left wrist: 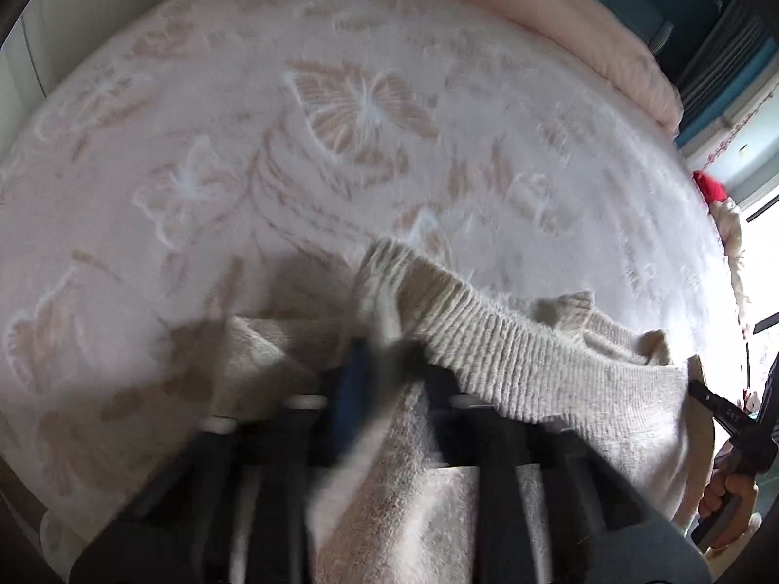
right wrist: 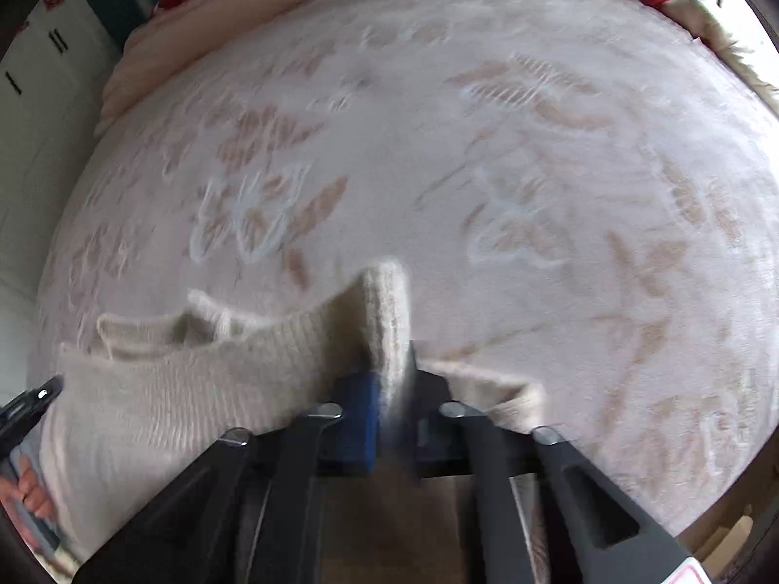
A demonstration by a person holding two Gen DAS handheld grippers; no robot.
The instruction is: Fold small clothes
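Note:
A cream knitted garment [left wrist: 550,365] with a ribbed hem hangs stretched between my two grippers above the bed. My left gripper [left wrist: 384,345] is shut on one corner of the ribbed hem; the cloth drapes down over its fingers. My right gripper [right wrist: 392,374] is shut on the other corner of the same garment [right wrist: 194,389]. The right gripper also shows at the right edge of the left wrist view [left wrist: 701,389], and the left gripper shows at the left edge of the right wrist view [right wrist: 48,389]. The lower part of the garment is hidden under the grippers.
A pale pink bedspread [left wrist: 341,121] with butterfly and leaf patterns lies below. A rolled pink quilt [left wrist: 584,14] lies along the far edge. Red cloth [left wrist: 708,185] lies near a bright window. White cabinets [right wrist: 44,97] stand to the side.

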